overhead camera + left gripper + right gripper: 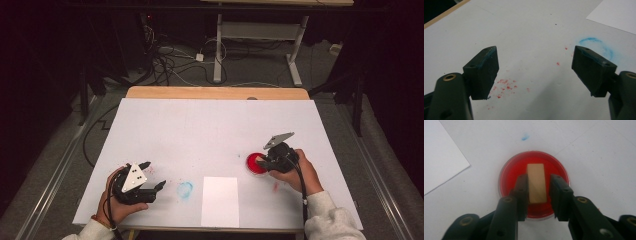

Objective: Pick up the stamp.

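Observation:
A round red dish (510, 173) sits on the white table sheet at the right (256, 163). A pale wooden block (536, 176) stands in the dish's middle. My right gripper (539, 180) comes down over the dish, its two black jaws flanking the block's long sides and shut on it; in the high view it (263, 161) is over the dish. My left gripper (155, 175) rests near the front left of the table, jaws wide open. Nothing but bare table lies between its pads (535, 72).
A white paper sheet (220, 200) lies at the front middle, also seen as paper (439, 157) and paper (616, 15). A blue ring stain (185, 190), stain (596, 43), marks the table. Red specks (504, 87) dot the surface. Cables cover the floor beyond the far edge.

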